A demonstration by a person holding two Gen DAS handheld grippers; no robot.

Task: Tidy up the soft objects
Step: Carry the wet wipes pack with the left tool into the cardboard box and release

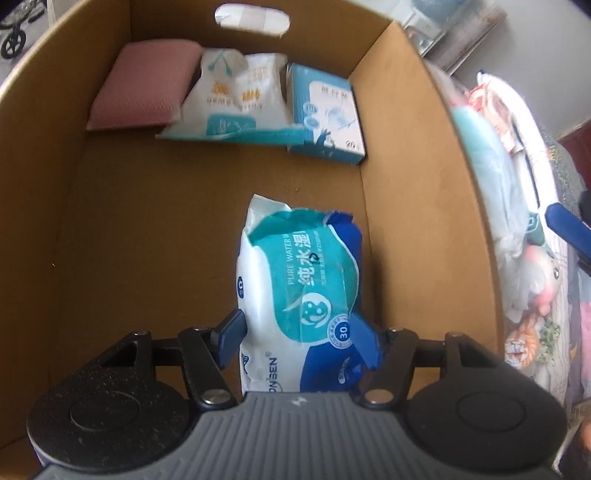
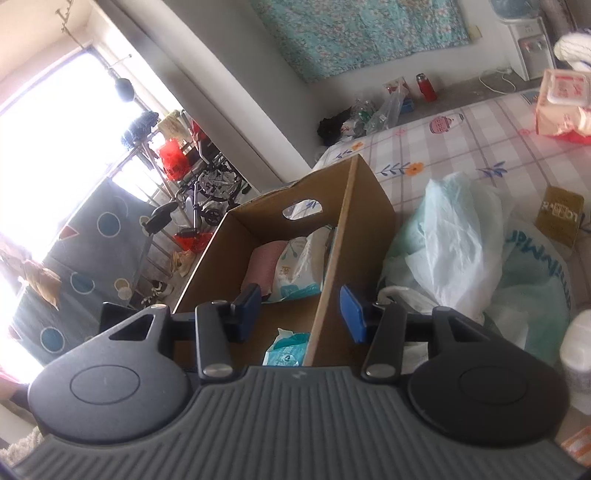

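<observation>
1. Inside, the cardboard box showed a bare brown floor and plain walls, with an oval handle hole cut in the far wall.
2. Against that far wall lay a pink pad, a white tissue pack and a blue-and-white carton, side by side and touching.
3. The left gripper pointed steeply down into the box, its dark blue fingers clamped on the near end of a teal-and-white wipes pack, which lay close to the box's right wall.
4. The right gripper hung over the box's near corner, its fingers apart with only the box's thin wall edge between them, gripping nothing.
5. The box stood on a bed covered by a checked sheet with flower and cartoon prints.
6. Beside the box lay crumpled plastic bags; farther off sat a pink pack.
7. Beyond the bed were a bright window, a floral wall hanging, a red flask on the floor and a wheelchair.
</observation>
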